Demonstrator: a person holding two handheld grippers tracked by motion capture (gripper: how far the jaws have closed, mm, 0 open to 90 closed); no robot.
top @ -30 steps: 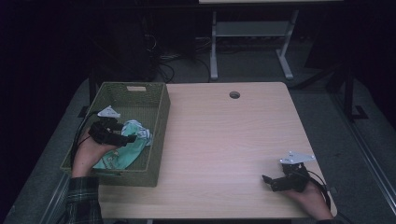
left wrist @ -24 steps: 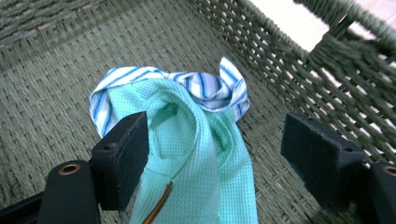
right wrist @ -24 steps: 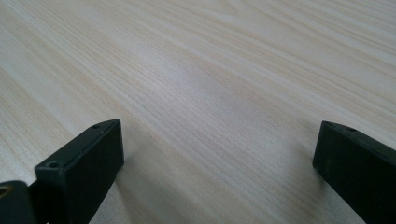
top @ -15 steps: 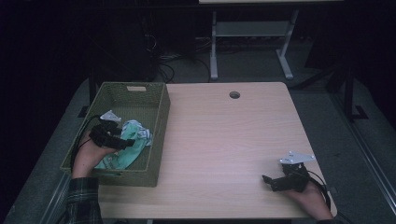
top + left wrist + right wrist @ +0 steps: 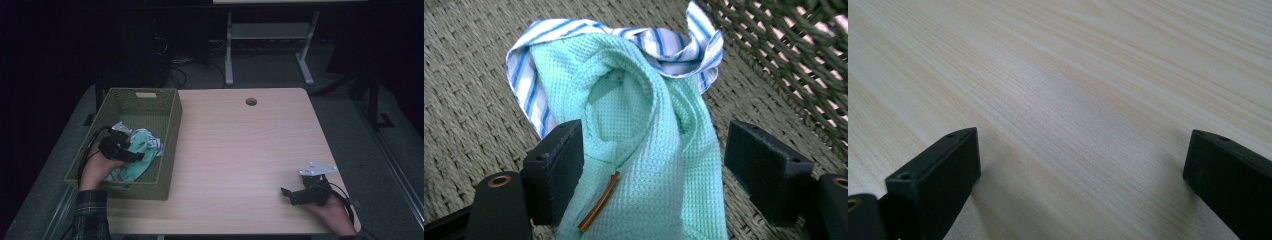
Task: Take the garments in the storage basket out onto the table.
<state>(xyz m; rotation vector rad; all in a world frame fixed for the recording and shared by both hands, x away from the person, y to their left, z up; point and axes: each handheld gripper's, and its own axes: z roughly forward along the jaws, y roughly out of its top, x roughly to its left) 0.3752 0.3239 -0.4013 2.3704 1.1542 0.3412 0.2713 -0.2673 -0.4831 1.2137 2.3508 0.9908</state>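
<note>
Dark floor and cables surround the pale wooden table (image 5: 240,150), where a green woven rectangular basket (image 5: 170,130) sits at my left. My left gripper (image 5: 654,170) is inside the basket with its jaws spread wide, and the mint-green waffle-weave cloth with a blue-striped white edge (image 5: 644,125) lies bunched between them on the basket floor, brushing one pad. My right gripper (image 5: 1078,185) rests low over bare wood, jaws wide apart with nothing between them.

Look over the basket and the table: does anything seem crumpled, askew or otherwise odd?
Only the mint-green waffle-weave cloth stands out: it lies bunched in a heap, tangled with a blue-striped white cloth, on the floor of the green woven basket. A small brown tag pokes from its fold. The light wooden table looks ordinary.
</note>
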